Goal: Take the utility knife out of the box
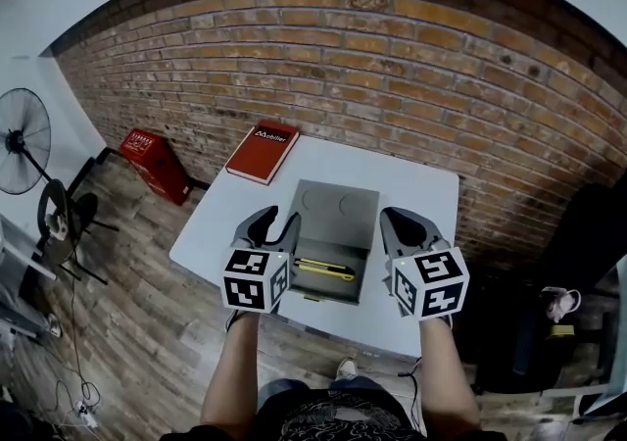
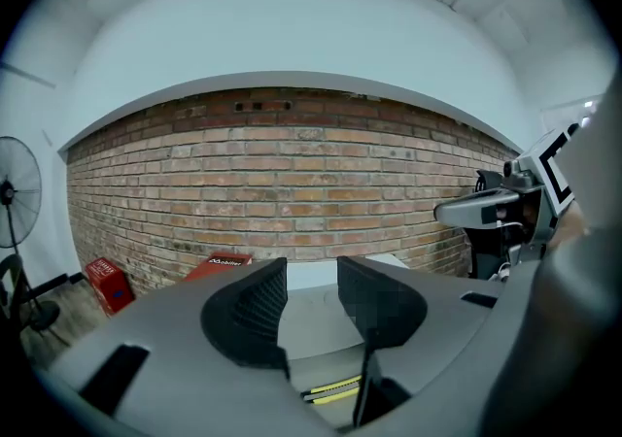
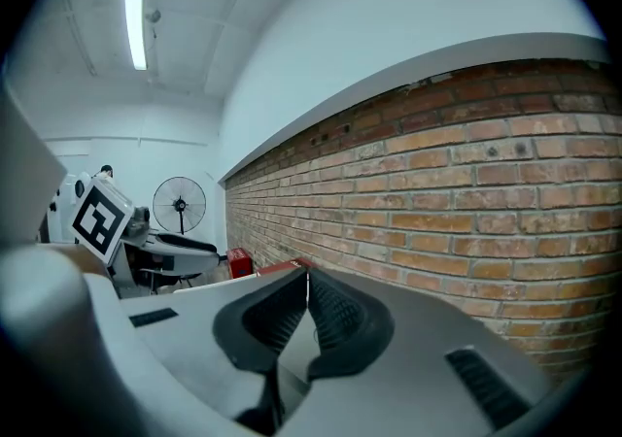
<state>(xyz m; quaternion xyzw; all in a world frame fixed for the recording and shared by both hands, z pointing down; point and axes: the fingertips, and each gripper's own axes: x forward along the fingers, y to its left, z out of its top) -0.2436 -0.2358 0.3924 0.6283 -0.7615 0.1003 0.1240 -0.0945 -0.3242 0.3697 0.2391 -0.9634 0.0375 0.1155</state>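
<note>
- Left gripper [image 1: 274, 223]: jaws wide apart, empty.
- Right gripper [image 1: 400, 220]: jaws closed together, empty.
- The utility knife [image 1: 325, 269] lies inside the open box [image 1: 338, 200] on the desk [image 1: 421, 189].

The left gripper [image 1: 275, 223] and right gripper [image 1: 409, 221] are moulded grey, with dark ribbed fingers [image 2: 255, 314]. Each has a cube [image 1: 255, 280] of black-and-white square markers. At six o'clock are a black patterned shirt [image 1: 328, 421], blue jeans [image 1: 279, 392] and a pale shoe [image 1: 346, 368].

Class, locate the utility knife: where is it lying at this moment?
Head view: the utility knife lies inside the open grey box on the white table, near its front edge, just right of the left gripper.
</note>
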